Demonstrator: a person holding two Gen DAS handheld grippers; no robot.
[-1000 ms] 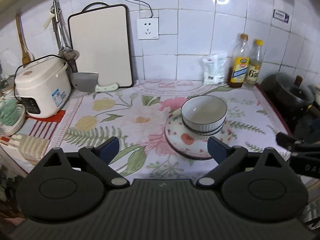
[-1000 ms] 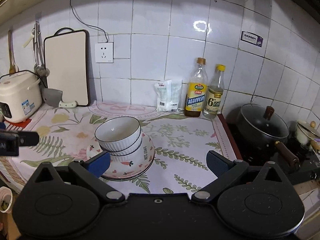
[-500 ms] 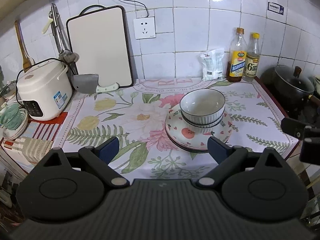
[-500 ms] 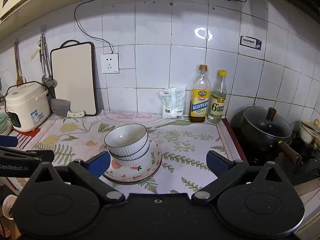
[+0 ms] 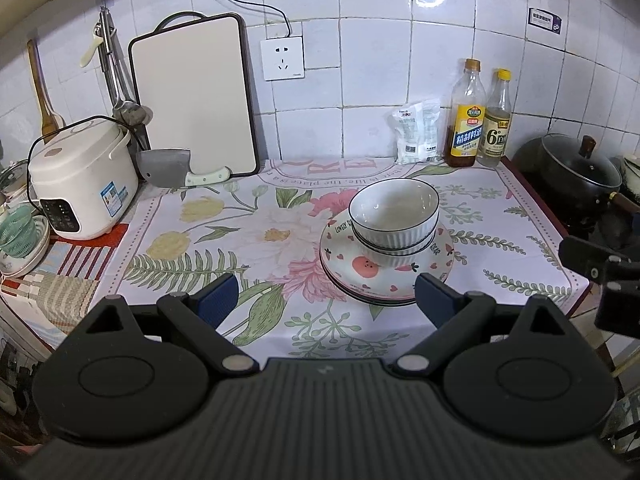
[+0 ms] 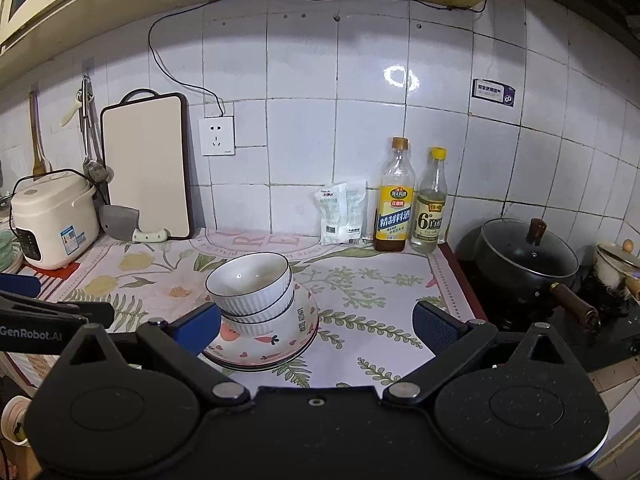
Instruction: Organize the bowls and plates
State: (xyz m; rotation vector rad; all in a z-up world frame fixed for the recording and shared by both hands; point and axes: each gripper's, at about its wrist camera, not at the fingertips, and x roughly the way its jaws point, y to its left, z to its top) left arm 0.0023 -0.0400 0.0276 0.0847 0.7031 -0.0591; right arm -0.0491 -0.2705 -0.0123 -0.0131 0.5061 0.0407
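Two white ribbed bowls (image 5: 394,216) (image 6: 250,288) sit nested on a stack of pink-patterned plates (image 5: 376,276) (image 6: 276,346) in the middle of the flowered counter cloth. My left gripper (image 5: 326,300) hovers open near the counter's front edge, with the stack just beyond its right finger. The right gripper (image 6: 318,326) is open too, held back from the counter, and the stack lies behind its left finger. Neither holds anything.
A rice cooker (image 5: 82,184) and a green strainer on dishes (image 5: 20,236) stand at the left. A cutting board (image 5: 194,96) and cleaver (image 5: 180,170) lean on the wall. Two bottles (image 5: 482,120), a packet (image 5: 416,132) and a black pot (image 5: 576,178) are at the right.
Both grippers have drawn back and up from the counter, so the stack looks smaller and farther away. The bowls and plates have not moved.
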